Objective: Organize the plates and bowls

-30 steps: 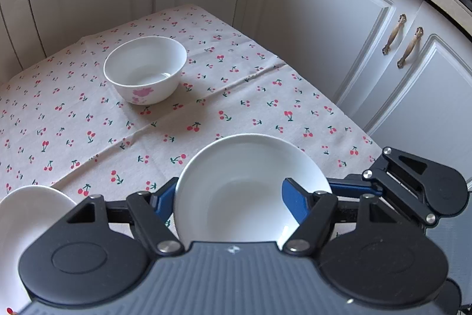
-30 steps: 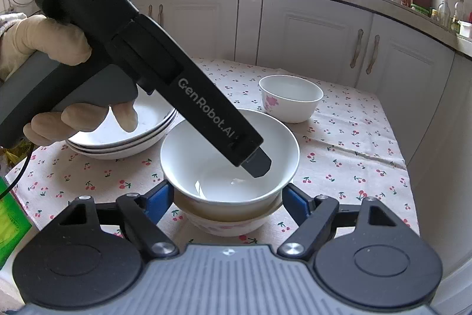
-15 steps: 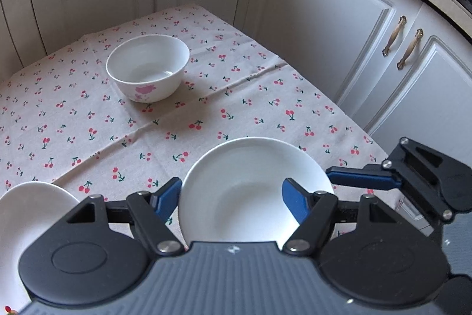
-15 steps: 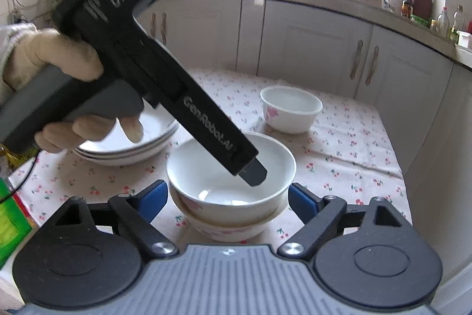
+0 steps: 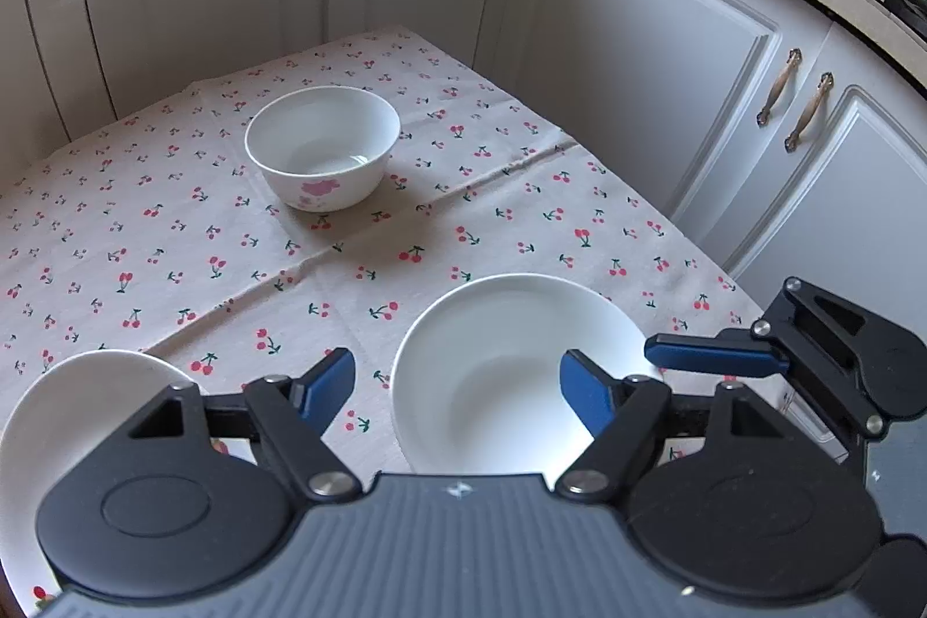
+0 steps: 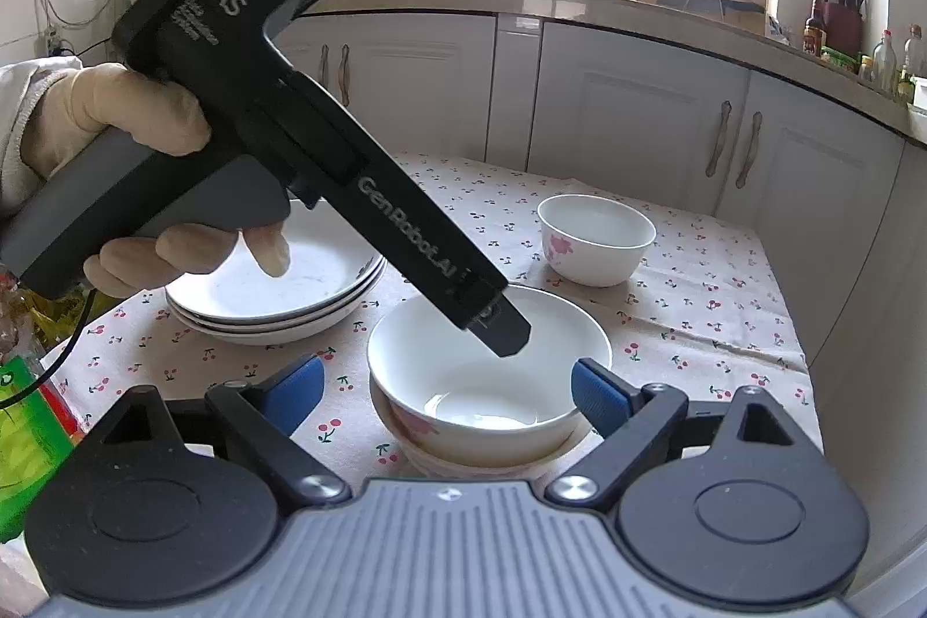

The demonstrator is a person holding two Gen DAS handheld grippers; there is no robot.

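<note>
White cabinet doors wrap around two sides of my worktop, which wears a cherry-print cloth.

My left tool hangs over the near right corner of the worktop, its jaws opening; one blue pad sits above the hollow of the upper bowl, the other stands outside its left rim, and neither presses on it. In the right wrist view that bowl sits nested in a second bowl with a pink flower on its side, so the two make a short stack.

My right tool faces the same stack from the near edge, jaws opening too, with a pad on either side of the bowls and a gap between each pad and the china. My gloved left hand grips the left tool's handle.

Toward the far right corner a lone flowered bowl stands well apart from both tools. Near the left edge, beside my left hand, three plates lie stacked.
</note>
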